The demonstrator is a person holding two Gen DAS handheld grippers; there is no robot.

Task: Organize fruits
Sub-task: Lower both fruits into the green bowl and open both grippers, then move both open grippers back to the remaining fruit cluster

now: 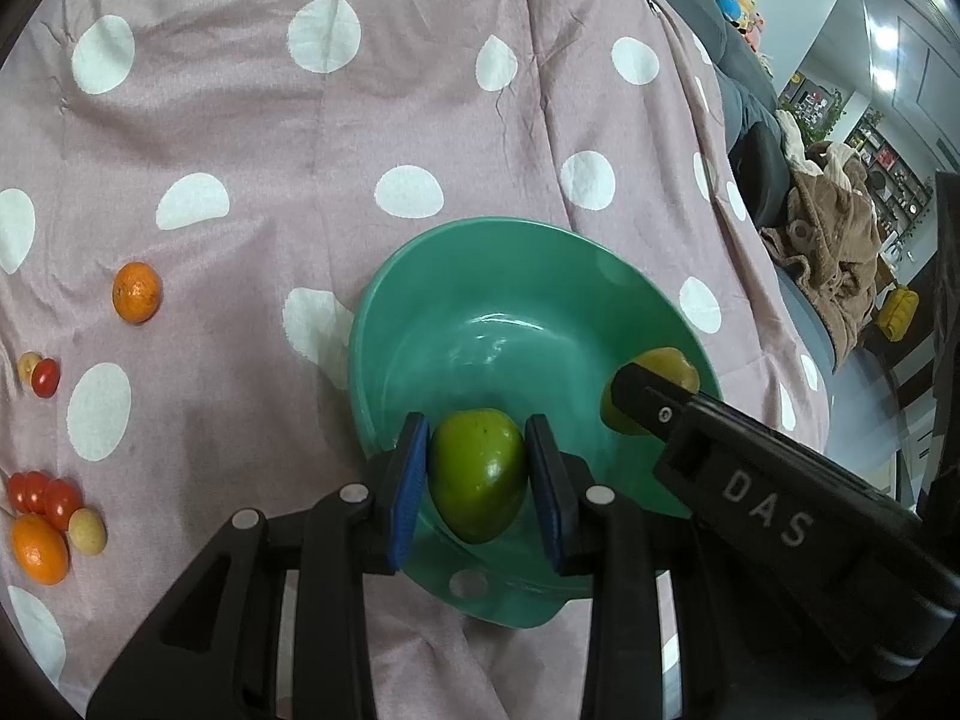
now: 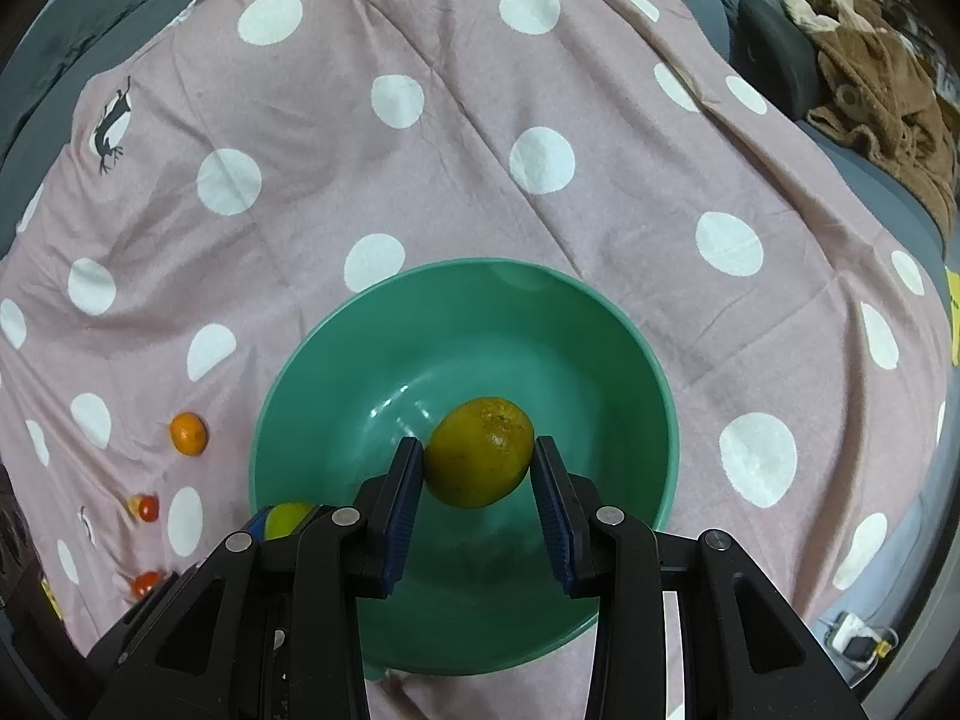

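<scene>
A green bowl [image 1: 420,312] sits on a pink polka-dot cloth; it also shows in the right wrist view [image 2: 336,360]. My left gripper [image 1: 477,474] is shut on a green fruit [image 1: 477,474] and holds it over the bowl's near side. My right gripper [image 2: 477,468] is shut on a yellow-green citrus fruit [image 2: 480,450] over the bowl's inside. In the left wrist view the right gripper's finger covers part of that citrus [image 1: 666,363]. The green fruit [image 2: 288,519] peeks out at the bowl's left rim in the right wrist view.
Loose fruit lies on the cloth left of the bowl: an orange [image 1: 137,291], a red tomato [image 1: 45,377], a cluster of tomatoes [image 1: 45,495], a second orange [image 1: 39,548] and a pale round fruit [image 1: 87,531]. A brown blanket [image 2: 882,114] lies at far right.
</scene>
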